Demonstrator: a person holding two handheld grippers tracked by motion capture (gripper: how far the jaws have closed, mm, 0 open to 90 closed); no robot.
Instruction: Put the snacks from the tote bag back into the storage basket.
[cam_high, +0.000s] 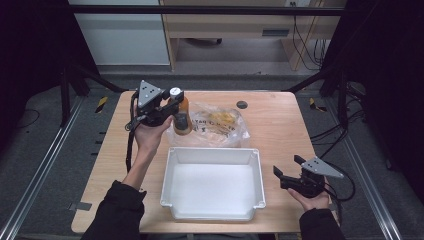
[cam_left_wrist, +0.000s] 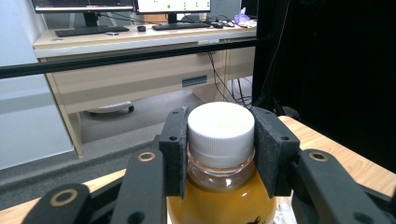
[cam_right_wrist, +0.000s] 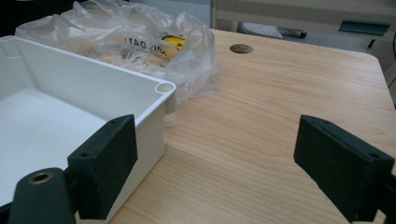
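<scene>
The left gripper clamps the orange bottle at its white cap (plastic bag beside it); the right gripper rests spread apart beside the white bin on the worktop.

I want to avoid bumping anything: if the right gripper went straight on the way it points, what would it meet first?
Probably the crinkled clear plastic bag; bare wooden table lies before the open right gripper, the white plastic tub just beside its line.

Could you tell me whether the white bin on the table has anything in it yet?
Empty: the white bin shows a bare floor, and the bottle is outside it, in the left claw.
</scene>
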